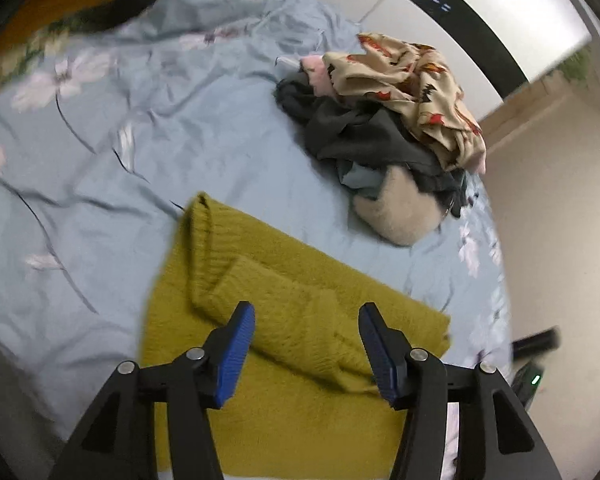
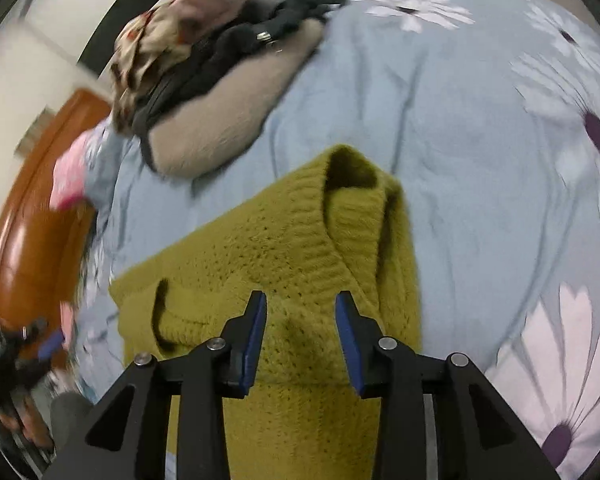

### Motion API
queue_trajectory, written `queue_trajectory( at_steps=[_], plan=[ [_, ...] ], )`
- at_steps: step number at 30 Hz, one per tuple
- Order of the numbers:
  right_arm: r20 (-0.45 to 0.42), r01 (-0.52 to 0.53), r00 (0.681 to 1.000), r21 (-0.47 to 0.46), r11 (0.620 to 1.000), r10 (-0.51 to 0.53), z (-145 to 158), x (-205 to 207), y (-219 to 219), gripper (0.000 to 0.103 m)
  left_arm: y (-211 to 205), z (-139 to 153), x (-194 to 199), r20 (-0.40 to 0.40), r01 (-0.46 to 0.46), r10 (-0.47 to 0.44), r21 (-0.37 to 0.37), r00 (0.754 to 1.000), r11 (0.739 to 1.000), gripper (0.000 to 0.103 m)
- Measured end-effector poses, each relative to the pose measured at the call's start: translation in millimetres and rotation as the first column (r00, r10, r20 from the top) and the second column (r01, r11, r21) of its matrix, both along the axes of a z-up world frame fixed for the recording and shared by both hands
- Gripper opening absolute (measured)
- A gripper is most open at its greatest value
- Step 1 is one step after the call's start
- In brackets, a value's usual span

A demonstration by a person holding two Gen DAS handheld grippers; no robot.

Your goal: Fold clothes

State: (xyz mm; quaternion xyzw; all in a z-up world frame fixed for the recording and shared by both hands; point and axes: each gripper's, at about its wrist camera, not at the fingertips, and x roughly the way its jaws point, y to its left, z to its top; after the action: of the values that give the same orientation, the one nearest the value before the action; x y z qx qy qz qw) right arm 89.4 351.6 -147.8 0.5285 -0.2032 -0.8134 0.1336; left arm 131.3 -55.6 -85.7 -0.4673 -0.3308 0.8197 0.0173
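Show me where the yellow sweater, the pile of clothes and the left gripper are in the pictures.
yellow sweater (image 2: 292, 248): right wrist view, on the ribbed neckline band.
pile of clothes (image 1: 364, 132): left wrist view, on the dark garment in the middle of the heap.
left gripper (image 1: 307, 312): left wrist view, midway between its open blue fingertips.

The left gripper (image 1: 306, 312), low in the left wrist frame, has matte black angular arms with triangular cut-outs, round silver screw heads at the joints, and ribbed blue pads (image 1: 236, 354) lining each finger. The right gripper (image 2: 302, 300), low in the right wrist frame, has the same build: black arms, silver screws, smooth-edged blue pads (image 2: 254, 344)
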Motion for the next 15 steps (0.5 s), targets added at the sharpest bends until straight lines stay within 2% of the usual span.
queue_trajectory(
  at_steps=[1, 4, 6, 8, 11, 13, 15],
  plan=[
    [0.002, -0.004, 1.000, 0.000, 1.000, 0.004, 1.1, -2.3, 0.6, 0.037, -0.5, -8.8, -8.4, 0.039, -0.021, 0.020, 0.015, 0.999, 1.000, 0.058],
    [-0.005, 0.015, 1.000, -0.012, 1.000, -0.015, 3.5, -9.8, 1.9, 0.041, 2.8, -24.3, -35.1, 0.064, 0.001, 0.002, -0.058, 0.998, 0.998, 0.058],
    [0.035, 0.023, 0.999, -0.009, 1.000, -0.023, -3.0, -18.8, -3.3, 0.043, 8.5, -31.6, -52.9, 0.076, 0.072, -0.061, -0.141, 0.995, 0.987, 0.058],
    [0.078, 0.029, 0.997, 0.000, 1.000, -0.029, -10.8, -27.8, -9.5, 0.043, 13.9, -40.8, -71.9, 0.091, 0.164, -0.147, -0.216, 0.985, 0.963, 0.058],
    [0.147, 0.028, 0.989, 0.017, 0.999, -0.030, -26.7, -36.8, -23.2, 0.043, 16.9, -59.1, -94.6, 0.108, 0.246, -0.228, -0.202, 0.968, 0.948, 0.060],
    [0.188, 0.024, 0.982, 0.023, 0.999, -0.028, -37.2, -40.5, -32.2, 0.043, 20.6, -75.1, -105.8, 0.160, 0.289, -0.260, -0.204, 0.952, 0.935, 0.063],
    [0.206, 0.039, 0.978, 0.006, 0.999, -0.040, -41.8, -38.1, -35.0, 0.043, 23.1, -93.7, -113.0, 0.212, 0.340, -0.305, -0.153, 0.929, 0.928, 0.063]
  ],
)
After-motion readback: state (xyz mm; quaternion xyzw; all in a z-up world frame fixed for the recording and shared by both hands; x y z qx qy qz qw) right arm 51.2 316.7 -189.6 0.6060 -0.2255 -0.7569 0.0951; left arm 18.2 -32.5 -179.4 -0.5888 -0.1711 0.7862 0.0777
